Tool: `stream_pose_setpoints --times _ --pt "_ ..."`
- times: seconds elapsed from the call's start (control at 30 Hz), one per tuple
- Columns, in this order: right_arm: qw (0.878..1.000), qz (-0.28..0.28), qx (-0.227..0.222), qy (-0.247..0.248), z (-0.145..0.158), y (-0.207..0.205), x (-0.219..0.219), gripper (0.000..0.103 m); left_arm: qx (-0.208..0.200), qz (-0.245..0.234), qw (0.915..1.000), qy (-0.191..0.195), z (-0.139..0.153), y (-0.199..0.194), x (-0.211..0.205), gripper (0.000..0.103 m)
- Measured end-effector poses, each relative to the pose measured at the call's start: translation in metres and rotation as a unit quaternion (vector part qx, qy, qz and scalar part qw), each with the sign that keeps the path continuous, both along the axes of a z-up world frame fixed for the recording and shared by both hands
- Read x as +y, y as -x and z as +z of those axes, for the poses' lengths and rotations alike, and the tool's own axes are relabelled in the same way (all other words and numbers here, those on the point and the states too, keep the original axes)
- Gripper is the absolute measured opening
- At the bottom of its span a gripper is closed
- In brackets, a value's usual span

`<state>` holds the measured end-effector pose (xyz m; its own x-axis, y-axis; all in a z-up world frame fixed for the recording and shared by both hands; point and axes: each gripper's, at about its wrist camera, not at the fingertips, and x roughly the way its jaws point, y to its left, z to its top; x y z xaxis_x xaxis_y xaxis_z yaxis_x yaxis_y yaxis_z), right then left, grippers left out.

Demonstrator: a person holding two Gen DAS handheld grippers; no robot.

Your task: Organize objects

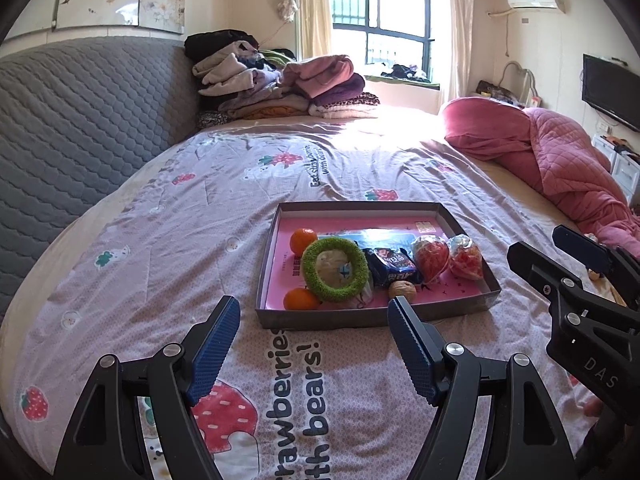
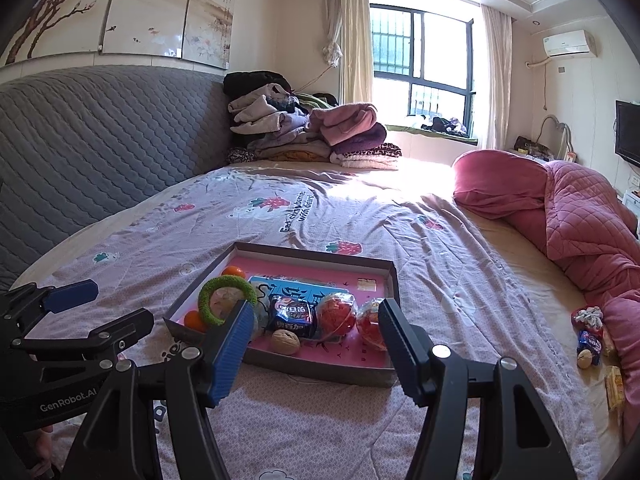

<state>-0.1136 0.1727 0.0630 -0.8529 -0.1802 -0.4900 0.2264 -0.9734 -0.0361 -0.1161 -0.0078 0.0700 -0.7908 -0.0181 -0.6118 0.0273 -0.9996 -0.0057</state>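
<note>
A shallow grey box with a pink floor (image 1: 472,304) (image 2: 394,280) lies on the bedspread. Inside it lie two oranges (image 1: 303,240) (image 2: 195,320), a green ring toy (image 1: 334,270) (image 2: 224,296), a dark blue snack packet (image 1: 394,266) (image 2: 292,314), a walnut (image 1: 402,290) (image 2: 285,342) and two clear bags of red sweets (image 1: 431,258) (image 2: 336,314). My left gripper (image 1: 312,312) hangs open just short of the box's near wall, nothing between its fingers. My right gripper (image 2: 316,316) is open too, above the box's near edge, holding nothing.
Loose snacks and a walnut (image 2: 590,340) lie at the bed's right edge beside a pink quilt (image 2: 580,220). Folded clothes (image 1: 280,84) are stacked at the far end. A grey quilted headboard (image 1: 80,128) runs along the left.
</note>
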Motion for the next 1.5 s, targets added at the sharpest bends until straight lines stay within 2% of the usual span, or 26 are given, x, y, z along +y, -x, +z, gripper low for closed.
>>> stream_pose_setpoints --times 0.5,0.7,0.9,1.5 --pt "1.000 -0.019 -0.022 0.011 -0.025 0.003 0.008 0.064 -0.011 0.015 0.9998 0.002 -0.022 0.002 -0.012 0.077" --pt "0.999 -0.027 -0.035 -0.011 -0.040 0.007 0.006 0.064 -0.028 0.018 0.9995 0.003 -0.038 0.007 -0.018 0.077" --pt "0.999 -0.030 -0.038 -0.008 -0.046 0.007 0.007 0.064 -0.038 0.019 0.9991 0.000 -0.049 0.008 -0.020 0.077" --pt "0.999 -0.029 -0.035 0.000 -0.058 0.004 0.008 0.064 -0.034 0.003 0.9994 -0.012 -0.059 0.005 -0.015 0.077"
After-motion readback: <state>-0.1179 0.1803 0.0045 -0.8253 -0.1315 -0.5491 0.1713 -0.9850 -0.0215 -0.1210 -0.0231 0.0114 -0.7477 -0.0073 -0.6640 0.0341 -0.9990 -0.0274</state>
